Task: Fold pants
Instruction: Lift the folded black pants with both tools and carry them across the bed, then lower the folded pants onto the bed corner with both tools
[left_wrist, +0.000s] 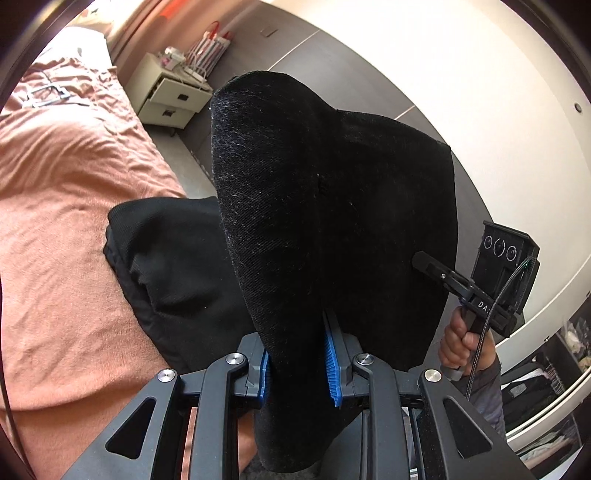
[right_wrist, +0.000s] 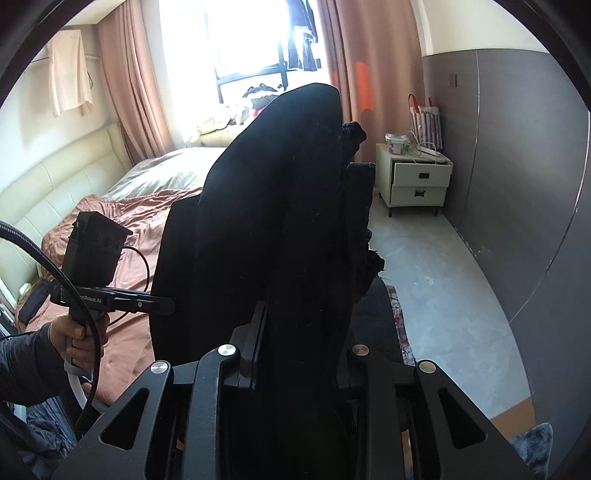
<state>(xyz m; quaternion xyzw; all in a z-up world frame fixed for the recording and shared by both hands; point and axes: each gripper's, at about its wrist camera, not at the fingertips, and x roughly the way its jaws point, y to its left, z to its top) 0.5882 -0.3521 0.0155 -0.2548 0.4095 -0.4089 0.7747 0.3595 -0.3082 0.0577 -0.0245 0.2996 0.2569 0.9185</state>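
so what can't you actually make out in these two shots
- Left wrist view: the black denim pants fill the centre, hiding the left tool's tips and the floor behind.
- Right wrist view: the same pants cover the right tool; its pads are in shadow.
- Both views: the pants' lower end is cut off by the bottom edge.
- Left wrist view: items on the cream two-drawer nightstand are too small to identify.

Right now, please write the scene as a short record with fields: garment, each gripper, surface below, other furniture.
garment: black fabric pants, lifted and stretched between both grippers
left gripper: jaws shut on the pants
right gripper: jaws shut on the pants
surface below: bed with wrinkled salmon-pink cover; part of the pants rests on it
other furniture: cream two-drawer nightstand
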